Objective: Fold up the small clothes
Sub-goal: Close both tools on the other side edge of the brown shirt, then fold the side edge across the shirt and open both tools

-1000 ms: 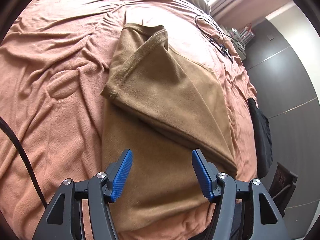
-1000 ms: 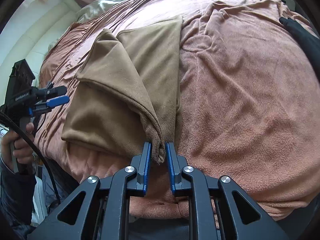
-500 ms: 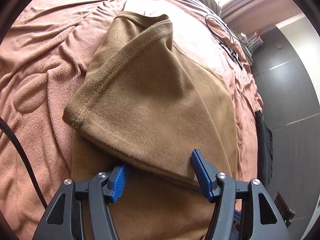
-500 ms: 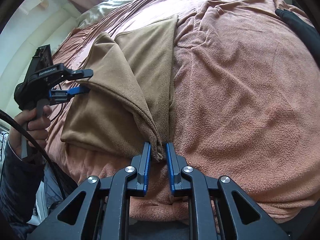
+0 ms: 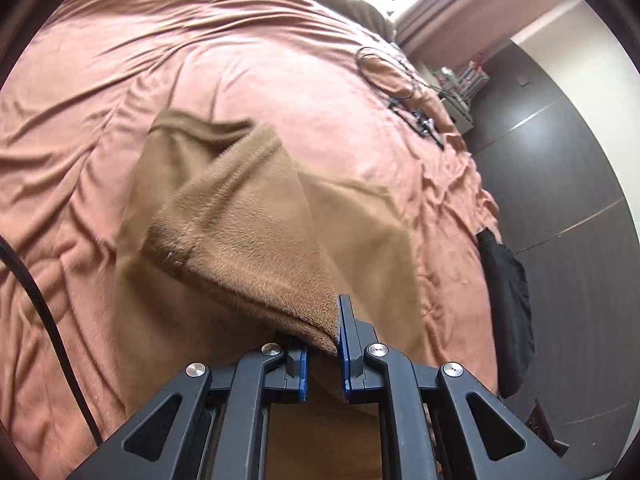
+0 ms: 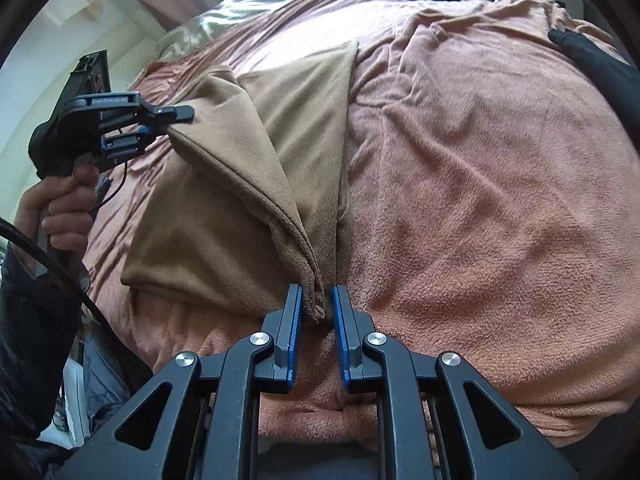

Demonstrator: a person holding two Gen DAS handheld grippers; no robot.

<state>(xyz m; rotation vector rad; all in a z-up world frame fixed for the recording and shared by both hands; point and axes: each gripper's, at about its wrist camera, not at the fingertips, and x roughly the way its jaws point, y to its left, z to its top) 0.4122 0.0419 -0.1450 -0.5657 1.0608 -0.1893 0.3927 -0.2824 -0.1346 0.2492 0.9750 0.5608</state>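
Note:
A brown fleece garment [image 5: 240,240] lies partly folded on the pink bedspread [image 5: 160,80]. My left gripper [image 5: 322,344] is closing its jaws on a raised fold of that garment, and the cloth sits pinched between the blue pads. In the right wrist view the left gripper [image 6: 168,120] holds the garment [image 6: 280,120] corner up off the bed, with a person's hand [image 6: 60,208] on its handle. My right gripper [image 6: 316,300] is shut on the near corner of the garment, low against the bedspread [image 6: 480,160].
A black garment [image 5: 508,300] hangs over the bed's right edge, also visible at the far right [image 6: 600,64]. A coiled black cable [image 5: 384,72] lies near the head of the bed. Dark floor and a wall border the bed on the right.
My left gripper moved in over the raised brown fold and its jaws went from wide apart to pinched on the cloth, lifting it. The right gripper kept its grip and barely shifted.

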